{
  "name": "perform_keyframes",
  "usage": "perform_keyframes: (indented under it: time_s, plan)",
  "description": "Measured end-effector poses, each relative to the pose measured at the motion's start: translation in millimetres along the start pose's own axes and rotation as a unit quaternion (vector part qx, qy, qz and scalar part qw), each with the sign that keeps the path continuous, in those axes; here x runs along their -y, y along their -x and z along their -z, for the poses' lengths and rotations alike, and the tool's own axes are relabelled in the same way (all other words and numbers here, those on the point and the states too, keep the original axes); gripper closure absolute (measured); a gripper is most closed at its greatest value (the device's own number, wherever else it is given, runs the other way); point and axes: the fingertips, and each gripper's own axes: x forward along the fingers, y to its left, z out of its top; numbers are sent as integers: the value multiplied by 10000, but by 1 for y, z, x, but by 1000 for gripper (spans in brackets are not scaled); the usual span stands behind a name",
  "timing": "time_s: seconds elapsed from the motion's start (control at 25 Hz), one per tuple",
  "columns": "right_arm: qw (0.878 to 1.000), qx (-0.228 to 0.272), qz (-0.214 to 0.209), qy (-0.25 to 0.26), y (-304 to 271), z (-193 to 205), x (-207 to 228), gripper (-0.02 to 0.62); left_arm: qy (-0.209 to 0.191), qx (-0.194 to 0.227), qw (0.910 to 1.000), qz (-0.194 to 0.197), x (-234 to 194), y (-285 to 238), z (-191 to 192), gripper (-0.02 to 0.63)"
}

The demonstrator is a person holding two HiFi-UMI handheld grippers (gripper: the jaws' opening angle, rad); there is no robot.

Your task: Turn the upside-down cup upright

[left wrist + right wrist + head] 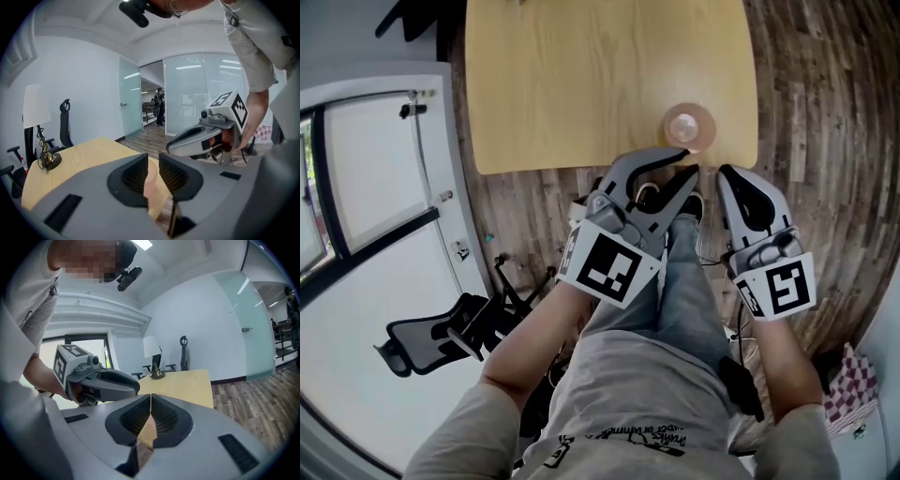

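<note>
Now, left gripper (153, 157) jaws: a narrow gap, with the ribbed pads pressing on nothing. The pink cup (151, 180) shows through the gap, beyond the tips.
Right gripper (150, 398) jaws: closed flat against each other, with nothing between them.
Where the grippers are: side by side above the person's knees, tips pointing at the desk (581, 84) and just short of its near edge. The left one is closer to the cup.
Cup: on the desk, close to the near edge and toward the right near corner. Neither gripper touches it.
Cup's pose: from above it is a round disc with a smaller ring inside. This looks like the base facing up, though that is hard to be sure of.
Done so far: apparently only the approach, since the cup looks unturned.
Left to do: probably open the jaws wider, grip the cup's side, roll it over and set it down mouth up.
Around the desk: plank floor (806, 103), and a black office chair (431, 337) to the person's left.
</note>
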Motion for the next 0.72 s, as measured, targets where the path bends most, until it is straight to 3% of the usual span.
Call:
perform_keyframes:
  time_s: [0.24,0.44,0.6,0.72]
  plan:
    - [9999,-64,-1,-124,-7,17,7,572,-326,-299,9990,58,0,-16,11,526]
    - [9997,-125,7,-203,-8,27,12,572,-820,-682,9942,138,3,-27,17,525]
    - [9996,-165,12,-233,-10,33,11,572,-1296,-1051,9856,262,7,-31,25,523]
    - [9995,-208,16,-250,-12,37,13,572,-1735,-1391,9742,375,11,-36,31,523]
